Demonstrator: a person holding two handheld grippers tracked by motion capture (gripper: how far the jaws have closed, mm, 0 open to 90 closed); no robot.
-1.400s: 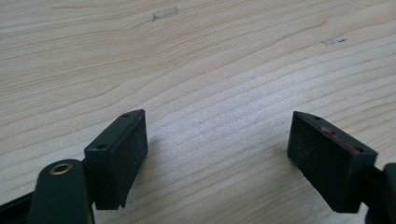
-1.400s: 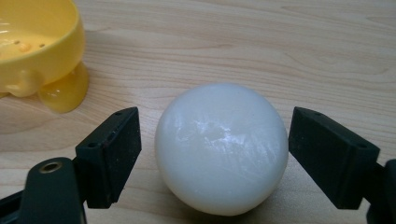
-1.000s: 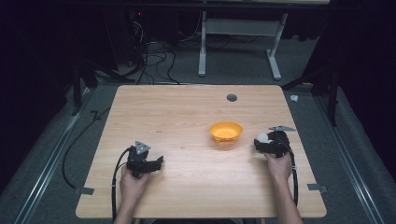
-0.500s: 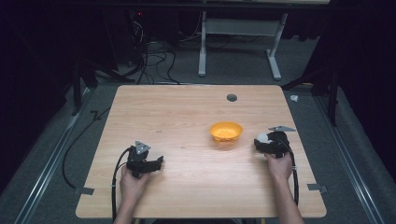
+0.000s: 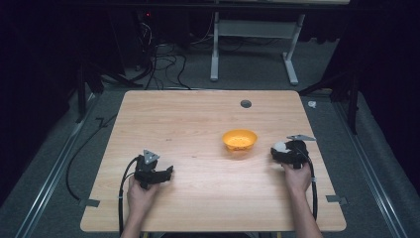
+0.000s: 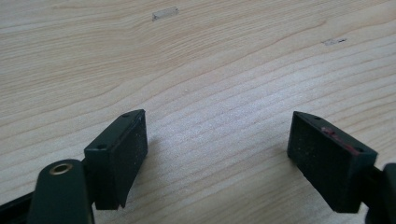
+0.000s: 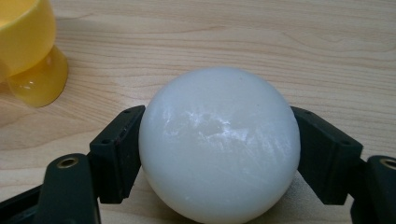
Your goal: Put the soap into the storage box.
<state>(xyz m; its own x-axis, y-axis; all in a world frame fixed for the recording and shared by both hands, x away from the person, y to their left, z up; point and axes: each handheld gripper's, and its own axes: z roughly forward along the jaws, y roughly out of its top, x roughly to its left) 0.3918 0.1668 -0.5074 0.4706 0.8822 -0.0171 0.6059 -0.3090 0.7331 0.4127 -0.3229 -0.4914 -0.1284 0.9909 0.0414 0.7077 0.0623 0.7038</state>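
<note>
I'm in what looks like a lab or recording studio: a bare wooden table (image 5: 198, 124) under bright light, dark curtains all around, grey carpet (image 5: 376, 163), tangled cables (image 5: 158, 54) on the floor behind, and a white metal table frame (image 5: 252, 44) beyond.

A: Is any lettering, label, brand or number legible on the wooden table (image 5: 198, 129)?

B: None; the yellow bowl (image 5: 239, 140) likewise bears no readable marking.
</note>
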